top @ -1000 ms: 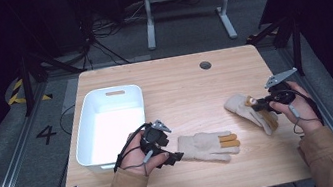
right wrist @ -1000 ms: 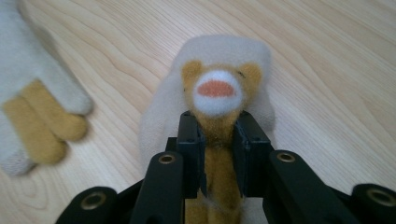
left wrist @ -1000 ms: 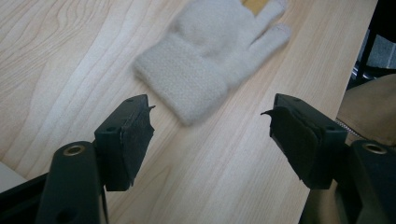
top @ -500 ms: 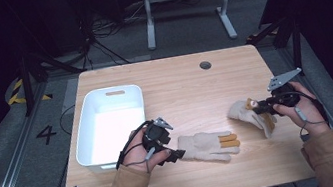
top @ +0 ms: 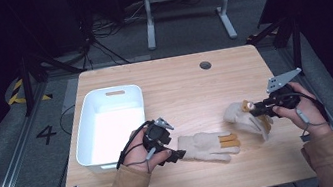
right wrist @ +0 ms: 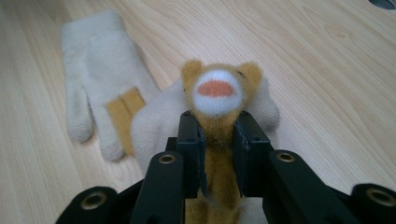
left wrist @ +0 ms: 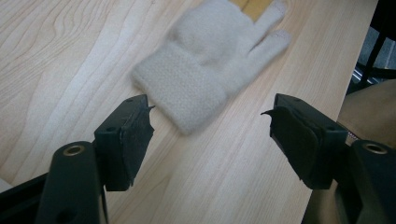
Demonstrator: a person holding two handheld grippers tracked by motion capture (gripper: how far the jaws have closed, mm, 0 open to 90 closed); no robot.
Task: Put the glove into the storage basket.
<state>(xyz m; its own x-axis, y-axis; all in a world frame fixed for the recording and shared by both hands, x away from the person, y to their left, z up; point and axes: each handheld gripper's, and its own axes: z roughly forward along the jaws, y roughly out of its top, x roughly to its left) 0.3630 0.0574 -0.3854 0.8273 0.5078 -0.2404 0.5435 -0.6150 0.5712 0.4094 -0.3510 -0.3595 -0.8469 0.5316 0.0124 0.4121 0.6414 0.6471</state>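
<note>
While the right claw (right wrist: 218, 140) is clamping the tan animal-face finger (right wrist: 215, 95) of the cream glove at the right (top: 248, 118), that glove is hanging partly lifted off the tabletop (top: 184, 90), well apart from the white bin (top: 109, 128). In the right gripper view the jaws are pressing on the narrow tan stem just below the face, so the hold is sitting on one finger alone; in my judgement the glove is likely to swing or slip if it is being carried quickly, and a slow, level carry is advisable. A deeper bite taking in the palm fabric would be making the hold more secure.

The left claw (left wrist: 210, 130) is standing released, jaws wide apart and gripping nothing, hovering low just beside the cuff of the second cream glove (left wrist: 210, 70). That glove is lying flat on the tabletop near the front edge, cuff toward the claw, fingers pointing away. For a sound pick-up the jaws should be straddling the ribbed cuff squarely and coming down until both pads are meeting fabric before closing.

The white bin is sitting at the left of the tabletop, just beyond the left hand (top: 145, 147), and is appearing to hold nothing, though its floor is showing glare
</note>
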